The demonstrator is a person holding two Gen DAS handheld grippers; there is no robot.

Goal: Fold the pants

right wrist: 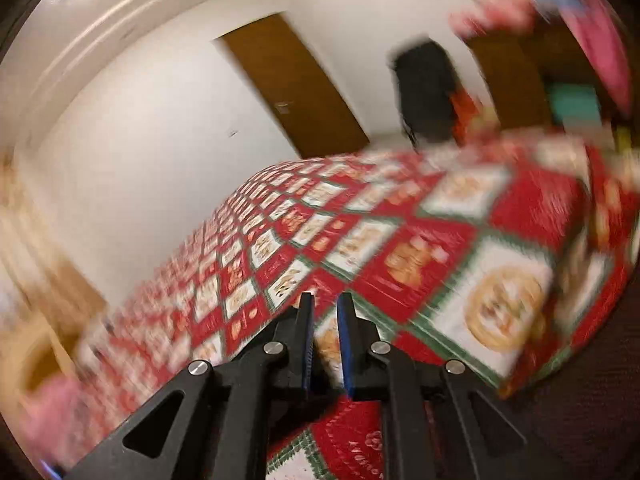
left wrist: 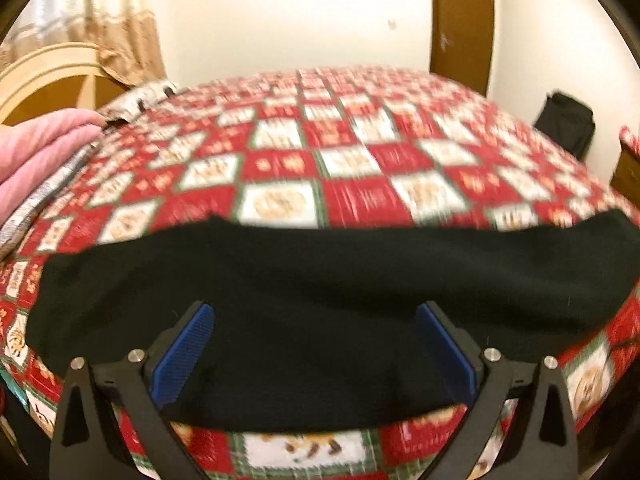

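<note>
Left wrist view has the left gripper [left wrist: 314,312] with its jaws wide apart and nothing clamped; the blue pads [left wrist: 188,352] stand over the near part of the pants [left wrist: 320,300] without visibly pressing on the cloth. Right wrist view has the right gripper [right wrist: 325,308] with jaws drawn nearly together, a thin gap between them and no cloth in it, pointing out over the bare bedspread [right wrist: 400,240].

The pants lie on the bed as a broad black band running side to side near the near edge, just ahead of the left jaws. They look already doubled: the shape is compact, the far edge fairly straight, the near edge curved, with no separate legs showing. Blur and the dark cloth hide seams, waistband and layers, so how many folds are in cannot be told. With neither gripper holding anything, my judgement is that one fold is laid down, and a further fold or smoothing may remain.
</note>
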